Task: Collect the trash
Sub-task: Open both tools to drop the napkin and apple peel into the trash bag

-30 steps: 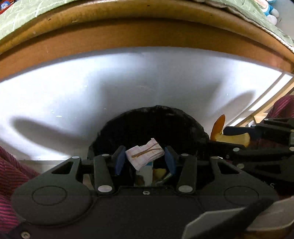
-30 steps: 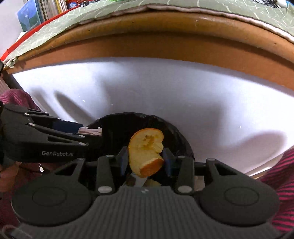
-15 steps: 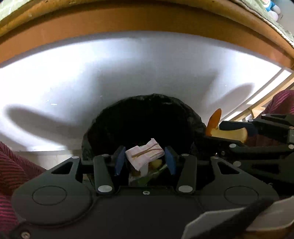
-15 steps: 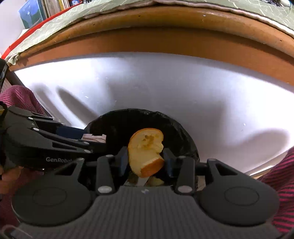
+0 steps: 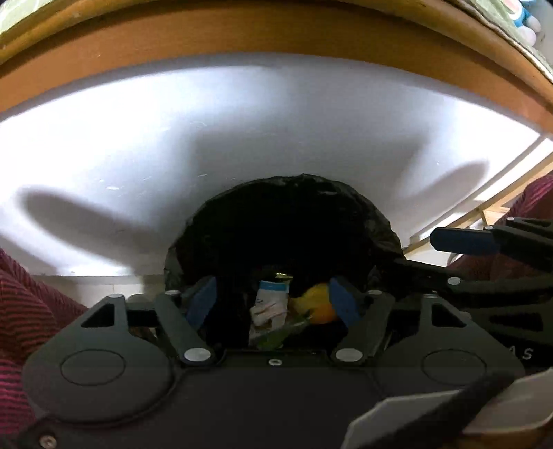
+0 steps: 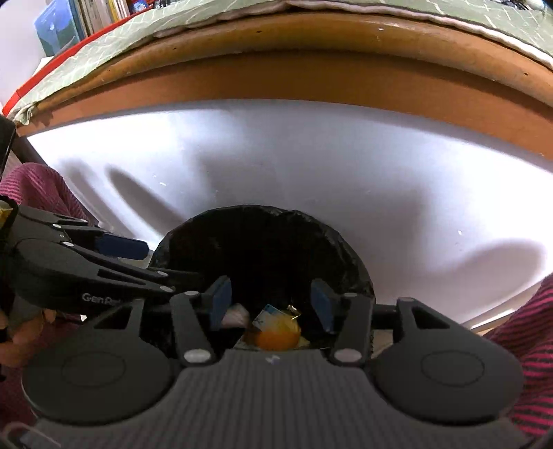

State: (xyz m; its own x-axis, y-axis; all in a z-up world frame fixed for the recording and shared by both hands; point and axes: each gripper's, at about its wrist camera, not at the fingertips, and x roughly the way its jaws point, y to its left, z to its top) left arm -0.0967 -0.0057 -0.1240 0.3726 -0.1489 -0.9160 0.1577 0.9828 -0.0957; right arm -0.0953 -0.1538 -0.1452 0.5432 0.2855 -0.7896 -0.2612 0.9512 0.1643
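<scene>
A bin lined with a black bag (image 5: 287, 221) (image 6: 262, 241) stands below both grippers, against a white panel. My left gripper (image 5: 273, 300) hangs over its mouth, jaws opening, nothing between the blue pads. My right gripper (image 6: 271, 304) hangs beside it, jaws also opening and empty. Down inside the bin lie an orange peel (image 6: 276, 336) (image 5: 316, 304), a white and blue packet (image 5: 271, 304) and a crumpled white paper (image 6: 236, 316). In the left wrist view the right gripper's blue fingertip (image 5: 463, 238) shows at the right edge. In the right wrist view the left gripper's fingertip (image 6: 119, 247) shows at the left.
A brown wooden table edge (image 6: 276, 69) runs overhead, with a green patterned cloth (image 6: 114, 45) on top and books (image 6: 69, 20) at the far left. Dark red striped sleeves (image 5: 20, 311) (image 6: 525, 345) flank the bin. A wooden frame (image 5: 484, 207) stands to the right.
Both grippers have opened. The folded white paper has left the left gripper and the orange peel has left the right one; both now lie in the bin.
</scene>
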